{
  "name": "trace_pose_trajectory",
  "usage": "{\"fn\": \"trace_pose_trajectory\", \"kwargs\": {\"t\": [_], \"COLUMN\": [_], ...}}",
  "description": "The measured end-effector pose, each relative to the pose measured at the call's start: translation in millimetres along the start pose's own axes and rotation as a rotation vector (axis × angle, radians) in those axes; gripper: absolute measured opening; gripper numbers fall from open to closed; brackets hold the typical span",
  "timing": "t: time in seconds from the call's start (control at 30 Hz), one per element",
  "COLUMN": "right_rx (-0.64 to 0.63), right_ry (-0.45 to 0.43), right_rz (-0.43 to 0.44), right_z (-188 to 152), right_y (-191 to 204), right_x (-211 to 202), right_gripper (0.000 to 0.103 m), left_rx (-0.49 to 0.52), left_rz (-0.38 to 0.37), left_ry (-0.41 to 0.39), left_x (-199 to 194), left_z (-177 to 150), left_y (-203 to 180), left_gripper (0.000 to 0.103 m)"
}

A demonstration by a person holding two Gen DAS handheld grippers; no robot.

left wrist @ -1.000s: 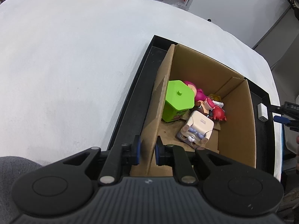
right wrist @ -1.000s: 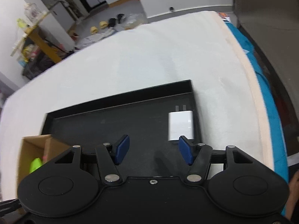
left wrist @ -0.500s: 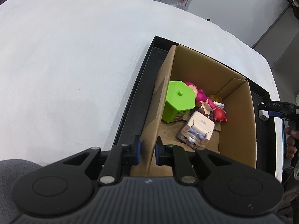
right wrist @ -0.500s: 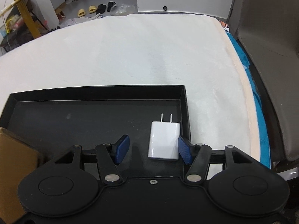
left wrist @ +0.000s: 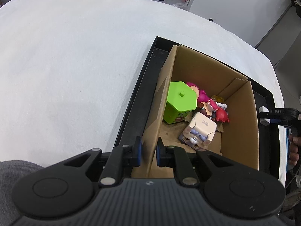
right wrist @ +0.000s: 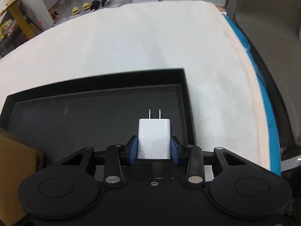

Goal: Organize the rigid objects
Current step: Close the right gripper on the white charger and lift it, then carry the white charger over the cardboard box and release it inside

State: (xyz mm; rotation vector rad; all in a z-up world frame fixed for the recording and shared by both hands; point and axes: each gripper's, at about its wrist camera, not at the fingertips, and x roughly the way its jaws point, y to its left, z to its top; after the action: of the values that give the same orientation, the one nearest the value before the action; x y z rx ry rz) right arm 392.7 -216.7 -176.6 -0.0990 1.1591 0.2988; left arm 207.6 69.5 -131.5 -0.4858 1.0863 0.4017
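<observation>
A white plug charger (right wrist: 154, 139) lies on the black tray (right wrist: 75, 116), prongs pointing away. My right gripper (right wrist: 153, 149) is shut on its sides with both blue pads pressing it. From the left wrist view the same charger (left wrist: 263, 115) shows at the tray's right side, clamped by the right gripper (left wrist: 270, 115). My left gripper (left wrist: 148, 150) is shut on the near left wall of the open cardboard box (left wrist: 240, 131). Inside the box lie a green lidded container (left wrist: 178, 101), a cream blocky toy (left wrist: 199, 131), and pink and red figures (left wrist: 208, 105).
The tray (left wrist: 135, 109) sits on a white padded surface (left wrist: 65, 66) and bears the box. A blue edge and a grey chair (right wrist: 267, 37) lie to the right. A person's fingers (left wrist: 294, 148) show at the right edge. Shoes lie on the far floor.
My right gripper moved down over the charger and its jaws closed onto it. My left gripper kept its hold on the box wall without moving.
</observation>
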Motion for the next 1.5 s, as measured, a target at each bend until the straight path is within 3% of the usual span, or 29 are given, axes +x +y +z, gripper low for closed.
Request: {"fn": "trace_pose_trajectory", "kwargs": {"t": [0.2, 0.47, 0.83, 1.03, 1.5], "right_rx": [-0.043, -0.074, -0.054, -0.139, -0.078], "right_ry": [0.049, 0.102, 0.072, 0.054, 0.024], "right_rz": [0.043, 0.036, 0.007, -0.044, 0.106], "right_z": [-11.6, -24.7, -23.0, -23.7, -29.0], "right_y": [9.4, 7.2, 8.3, 26.6, 16.3], "right_x": [-9.5, -15.0, -10.6, -6.2, -39.0], "right_gripper": [0.036, 0.036, 0.038, 0.037, 0.036], "left_rx": [-0.001, -0.002, 0.016, 0.029, 0.032], "left_rz": [0.002, -0.008, 0.023, 0.043, 0.06], "left_ry": [0.001, 0.008, 0.014, 0.017, 0.02], "left_x": [0.2, -0.1, -0.8, -0.5, -1.3], "left_z": [-0.1, -0.4, 0.9, 0.9, 0.6], "left_y": [-0.6, 1.4, -8.2, -12.1, -14.9], "left_gripper": [0.013, 0.013, 0.013, 0.013, 0.012]}}
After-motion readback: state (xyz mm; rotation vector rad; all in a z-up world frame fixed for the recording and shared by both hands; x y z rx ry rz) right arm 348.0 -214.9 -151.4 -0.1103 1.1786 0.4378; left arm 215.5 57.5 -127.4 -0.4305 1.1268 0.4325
